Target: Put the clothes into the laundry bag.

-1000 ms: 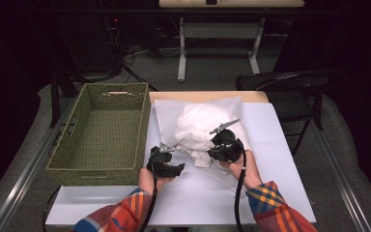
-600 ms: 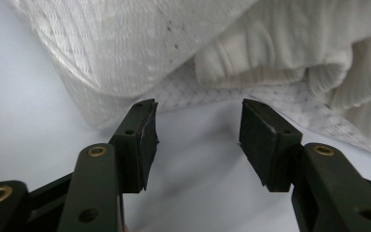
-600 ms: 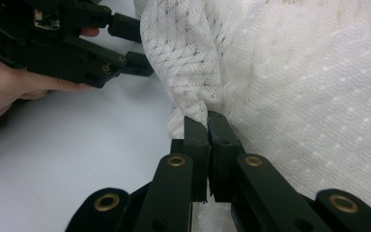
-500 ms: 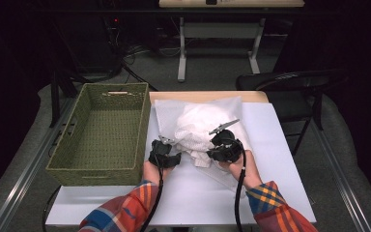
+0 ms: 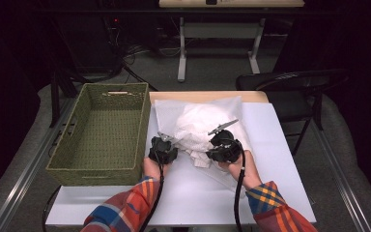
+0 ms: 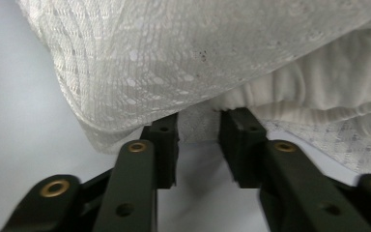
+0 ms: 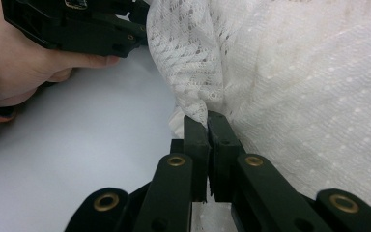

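- White lace is pinched tight in our right gripper [image 7: 207, 126]: its jaws are closed on an edge of the white garment [image 5: 200, 126], with barely a slit between them.
- Our left gripper [image 6: 198, 135] has its jaws partway open. They have just been closing, and a thin fold of the cloth lies between them at the hem; we judge the pads are not yet pressing on it.
- To do this step well, we should push the left jaws a little deeper under the hem before closing, so they catch the full fold and not a single lace layer that could slip or tear.
- We should keep the right grip as it is, so the cloth has a fixed anchor, and lift both sides together only once the left side bites.
- Bunched near the middle of the white table [image 5: 270, 145], the garment sits on a clear bag, just right of the green woven basket [image 5: 101, 135].
- Compared with the earlier high view, our left gripper [image 5: 163, 149] has moved right, away from the basket, and now meets the garment's left edge; the right gripper [image 5: 224, 147] and the garment lie as before.
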### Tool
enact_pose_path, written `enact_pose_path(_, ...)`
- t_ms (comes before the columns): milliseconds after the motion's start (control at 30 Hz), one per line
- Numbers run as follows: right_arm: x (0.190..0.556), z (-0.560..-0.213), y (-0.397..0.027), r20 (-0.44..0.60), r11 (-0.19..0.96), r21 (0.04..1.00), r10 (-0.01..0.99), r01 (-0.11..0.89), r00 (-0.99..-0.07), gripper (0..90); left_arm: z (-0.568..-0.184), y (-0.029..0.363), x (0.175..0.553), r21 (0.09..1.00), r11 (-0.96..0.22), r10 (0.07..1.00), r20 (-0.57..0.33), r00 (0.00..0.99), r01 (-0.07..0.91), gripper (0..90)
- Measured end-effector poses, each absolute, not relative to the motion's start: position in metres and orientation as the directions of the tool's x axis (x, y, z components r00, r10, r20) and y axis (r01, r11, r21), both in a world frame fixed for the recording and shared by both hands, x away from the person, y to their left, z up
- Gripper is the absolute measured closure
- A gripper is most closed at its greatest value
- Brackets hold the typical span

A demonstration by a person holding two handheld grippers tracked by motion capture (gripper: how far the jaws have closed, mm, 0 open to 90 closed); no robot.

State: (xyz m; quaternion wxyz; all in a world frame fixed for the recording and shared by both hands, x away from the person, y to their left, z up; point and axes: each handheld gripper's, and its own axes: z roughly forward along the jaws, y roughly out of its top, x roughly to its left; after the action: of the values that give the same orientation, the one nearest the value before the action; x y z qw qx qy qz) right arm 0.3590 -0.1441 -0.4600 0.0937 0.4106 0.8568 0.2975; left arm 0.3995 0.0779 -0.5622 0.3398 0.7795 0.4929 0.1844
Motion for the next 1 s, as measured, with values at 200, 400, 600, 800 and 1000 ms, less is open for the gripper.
enact_pose_path(200,0.358,-0.459,-0.143,0.083,0.486,0.583,0.761,0.651,-0.643,88.1,-0.563,0.074,0.397,0.723,-0.290,0.892,-0.033,0.450,0.627,88.5)
enact_pose_path(400,0.358,-0.459,-0.147,0.085,0.481,0.584,0.765,0.654,-0.638,88.1,-0.561,0.082,0.389,0.719,-0.266,0.874,-0.101,0.475,0.642,89.4)
enact_pose_path(600,0.359,-0.458,-0.147,0.080,0.480,0.587,0.767,0.651,-0.637,88.1,-0.552,0.072,0.374,0.746,-0.250,0.830,-0.164,0.534,0.617,89.2)
enact_pose_path(800,0.356,-0.456,-0.142,0.077,0.484,0.596,0.760,0.641,-0.645,88.3,-0.549,0.048,0.374,0.760,-0.246,0.776,-0.218,0.592,0.602,89.1)
enact_pose_path(1000,0.355,-0.455,-0.143,0.074,0.482,0.603,0.759,0.635,-0.647,88.4,-0.550,0.030,0.384,0.757,-0.223,0.730,-0.288,0.620,0.614,89.0)
